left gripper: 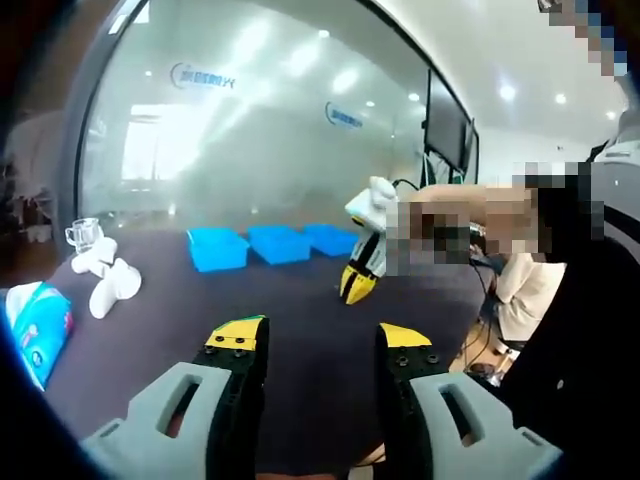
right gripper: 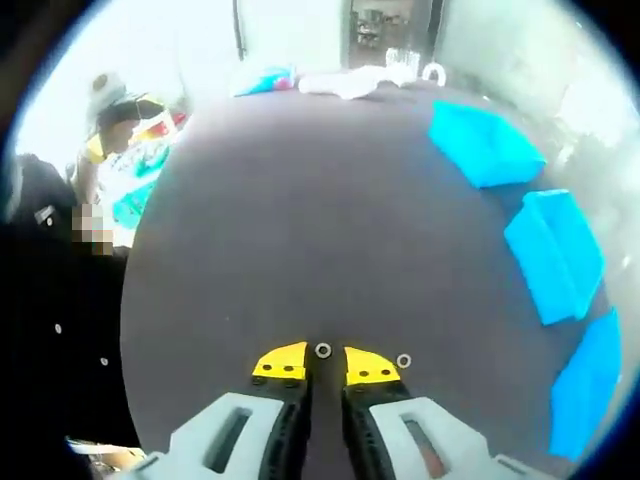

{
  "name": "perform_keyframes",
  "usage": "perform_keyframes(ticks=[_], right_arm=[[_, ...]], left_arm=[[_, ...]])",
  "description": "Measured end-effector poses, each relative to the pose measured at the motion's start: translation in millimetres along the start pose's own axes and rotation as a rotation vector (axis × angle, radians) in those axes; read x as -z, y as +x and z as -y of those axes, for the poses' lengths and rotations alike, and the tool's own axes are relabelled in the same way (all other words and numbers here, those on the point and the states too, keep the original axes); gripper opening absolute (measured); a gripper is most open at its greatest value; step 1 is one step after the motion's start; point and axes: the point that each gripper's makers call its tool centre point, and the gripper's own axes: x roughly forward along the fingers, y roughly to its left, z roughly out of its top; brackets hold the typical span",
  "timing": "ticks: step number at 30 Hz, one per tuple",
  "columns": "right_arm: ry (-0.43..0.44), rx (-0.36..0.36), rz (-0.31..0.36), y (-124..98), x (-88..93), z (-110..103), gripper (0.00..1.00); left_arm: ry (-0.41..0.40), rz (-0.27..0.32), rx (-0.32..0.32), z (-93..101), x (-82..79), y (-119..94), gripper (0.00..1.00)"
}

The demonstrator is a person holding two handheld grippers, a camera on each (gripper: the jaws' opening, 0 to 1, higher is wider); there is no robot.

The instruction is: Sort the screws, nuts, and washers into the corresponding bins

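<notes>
The main risk was a flat washer [right gripper: 323, 350] skidding off the dark table [right gripper: 300, 200] instead of lifting, since it lay thin between nearly closed tips. In the left gripper view, the left gripper [left gripper: 318, 345] hung above the table with jaws wide and empty, three blue bins [left gripper: 275, 244] across the far side. In the right gripper view, the right gripper [right gripper: 325, 364] stood with jaws narrow, that washer just at the tips in the gap, not clearly pinched. A second washer [right gripper: 403, 360] lay just beside the right-hand jaw, likely to be knocked.
</notes>
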Motion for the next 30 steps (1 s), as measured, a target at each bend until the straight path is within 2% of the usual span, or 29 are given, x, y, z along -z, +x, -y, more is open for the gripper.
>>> perform_keyframes(ticks=[2,11,21,23,27,30], right_arm=[[-0.002,-0.002,0.003,0,-0.4,-2,0.02],[-0.027,0.028,0.011,-1,-0.3,-4,0.01],[-0.007,0.063,0.078,-12,3.8,-7,0.01],[-0.001,0.076,0.103,-17,3.8,-8,0.01],[0.024,0.129,0.22,-28,-2.9,-9,0.01],[0.029,0.172,0.283,-35,-3.8,-9,0.01]], left_arm=[[0.001,-0.001,-0.001,0.0,-0.1,0,0.42],[0.006,0.004,-0.008,-0.4,-3.1,-3,0.42],[0.014,0.011,-0.01,0.6,-7.6,-3,0.42],[0.015,0.013,-0.012,0.3,-8.4,-3,0.42],[0.016,0.016,-0.016,0.0,-10.0,-3,0.42],[0.019,0.018,-0.017,0.2,-11.5,-3,0.42]])
